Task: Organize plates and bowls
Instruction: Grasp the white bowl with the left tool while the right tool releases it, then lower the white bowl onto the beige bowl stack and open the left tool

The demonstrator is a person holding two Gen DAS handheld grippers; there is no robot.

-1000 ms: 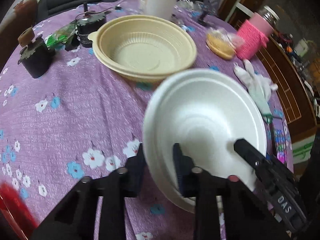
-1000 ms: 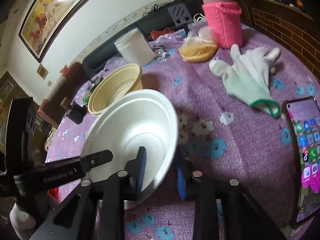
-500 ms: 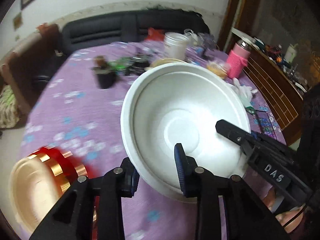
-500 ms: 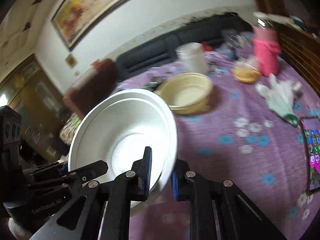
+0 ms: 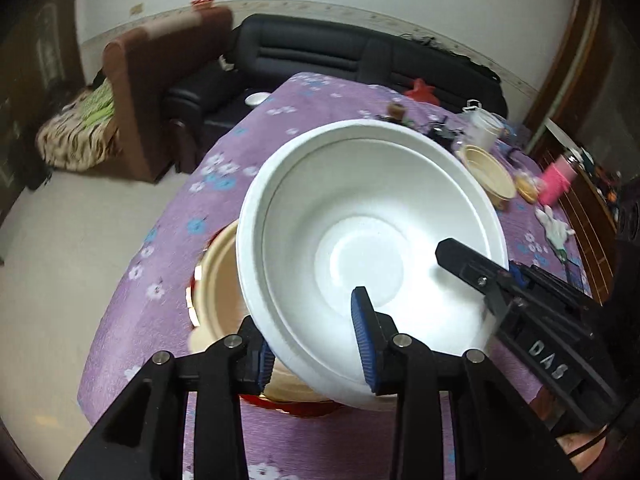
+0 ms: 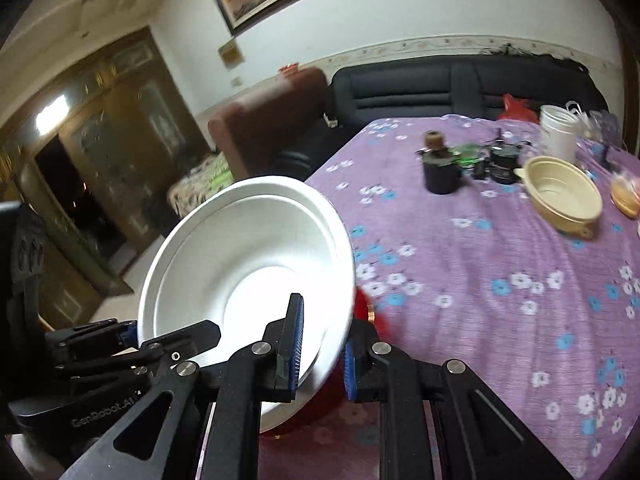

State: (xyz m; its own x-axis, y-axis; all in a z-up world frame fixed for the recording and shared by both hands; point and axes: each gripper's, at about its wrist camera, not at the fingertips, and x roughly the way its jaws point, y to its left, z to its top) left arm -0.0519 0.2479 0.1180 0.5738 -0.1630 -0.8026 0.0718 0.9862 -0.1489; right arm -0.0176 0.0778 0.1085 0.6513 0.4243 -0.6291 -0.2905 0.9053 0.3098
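Note:
Both grippers hold one white foam bowl (image 5: 360, 216) in the air by its rim. My left gripper (image 5: 316, 344) is shut on its near rim, one blue pad inside and one outside. My right gripper (image 6: 320, 348) is shut on the bowl (image 6: 240, 264) at its right rim; it also shows in the left wrist view (image 5: 500, 280). Under the bowl sit a beige bowl (image 5: 218, 292) on a red and gold plate (image 5: 304, 406), near the table's left edge. A second beige bowl (image 6: 560, 194) rests far across the table.
The round table has a purple flowered cloth (image 6: 480, 280). At its far side stand a white tub (image 6: 558, 132), a dark pot (image 6: 440, 172), a pink-sleeved bottle (image 5: 556, 174) and a white glove (image 5: 554, 226). A black sofa (image 5: 340, 60) and brown armchair (image 5: 160, 80) lie beyond.
Both grippers have carried the white bowl up and to the left, away from the far beige bowl, to above the beige bowl on the red plate. The grip has not changed.

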